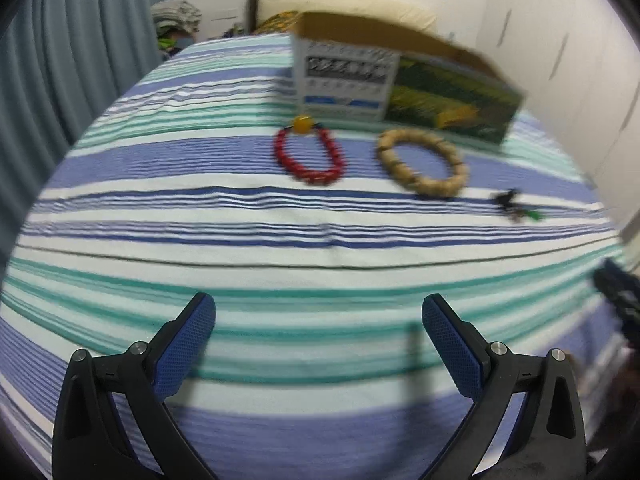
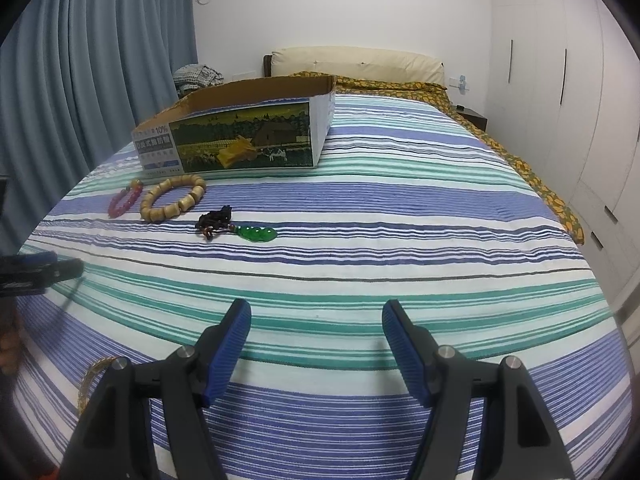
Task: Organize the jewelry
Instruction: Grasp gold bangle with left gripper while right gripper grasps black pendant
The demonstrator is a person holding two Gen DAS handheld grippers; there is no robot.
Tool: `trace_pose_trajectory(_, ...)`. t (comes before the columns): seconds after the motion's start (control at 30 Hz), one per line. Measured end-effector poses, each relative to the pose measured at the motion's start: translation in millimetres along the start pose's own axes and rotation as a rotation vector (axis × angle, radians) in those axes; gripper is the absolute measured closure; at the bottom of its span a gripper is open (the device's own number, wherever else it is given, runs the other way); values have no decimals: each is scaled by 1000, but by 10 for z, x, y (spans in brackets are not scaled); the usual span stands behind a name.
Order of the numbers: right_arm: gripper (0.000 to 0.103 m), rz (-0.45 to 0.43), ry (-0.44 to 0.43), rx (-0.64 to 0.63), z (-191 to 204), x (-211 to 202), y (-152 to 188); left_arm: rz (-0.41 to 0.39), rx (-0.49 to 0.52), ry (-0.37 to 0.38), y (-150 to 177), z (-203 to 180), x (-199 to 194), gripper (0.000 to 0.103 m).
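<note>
On the striped bedspread lie a red bead bracelet (image 1: 308, 154) (image 2: 126, 199) with a yellow bead, a tan wooden bead bracelet (image 1: 422, 160) (image 2: 173, 197), and a green pendant on a dark cord (image 2: 240, 229) (image 1: 518, 205). Behind them stands an open cardboard box (image 1: 404, 84) (image 2: 240, 136). A thin gold bangle (image 2: 90, 380) lies partly hidden behind my right gripper's left finger. My left gripper (image 1: 318, 312) hovers open over the stripes, well short of the bracelets, with nothing between its fingers. My right gripper (image 2: 316, 318) is open too and holds nothing.
Blue curtains (image 2: 100, 80) hang at the left. White wardrobe doors (image 2: 560, 80) run along the right of the bed. A cream headboard (image 2: 360, 60) and an orange patterned sheet (image 2: 520, 168) lie beyond the box. The other gripper shows at each view's edge.
</note>
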State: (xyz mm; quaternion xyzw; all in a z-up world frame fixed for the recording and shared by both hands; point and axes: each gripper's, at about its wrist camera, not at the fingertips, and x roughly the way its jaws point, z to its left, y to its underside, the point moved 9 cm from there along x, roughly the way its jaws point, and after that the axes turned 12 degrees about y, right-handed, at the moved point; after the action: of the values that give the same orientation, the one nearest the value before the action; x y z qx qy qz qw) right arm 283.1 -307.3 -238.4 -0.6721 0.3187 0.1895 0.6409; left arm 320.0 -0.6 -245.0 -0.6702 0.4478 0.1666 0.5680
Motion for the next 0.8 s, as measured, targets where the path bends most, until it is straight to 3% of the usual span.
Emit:
trace_pose_trajectory(0.1,33,-2,2,2,-3,-1,-4,-21,19,92,61,-265,-134,1)
trace_pose_trajectory(0.2,33,1,0,0,3,6,-4,-1,80,262,167,-731,-218,1)
trace_pose_trajectory(0.3,34,-5,0,5,-4,-6,-9,71,191,306,351,-1109,-102,0)
trace_pose_trajectory(0.37,33,-8,0,10,-19,-13,-10,112,284,250,466,-1228,45,0)
trace_pose_trajectory(0.43,33,-14,1,18,-31,-22,-13,161,371,107,545,-1194,229,0)
trace_pose_trajectory(0.47,33,-17,1,20,-37,-27,-13,152,371,101,524,-1165,265,0)
trace_pose_trajectory(0.5,33,-19,0,23,-42,-31,-14,147,344,105,478,-1106,263,0)
trace_pose_trajectory(0.67,33,-15,-4,26,-32,-16,-20,90,215,-51,90,-494,316,0)
trace_pose_trajectory(0.73,33,-13,-6,24,-29,-18,-16,76,107,-85,-55,-180,321,0)
trace_pose_trajectory(0.8,33,-10,-9,21,-21,-15,-13,45,50,-167,-158,75,278,0)
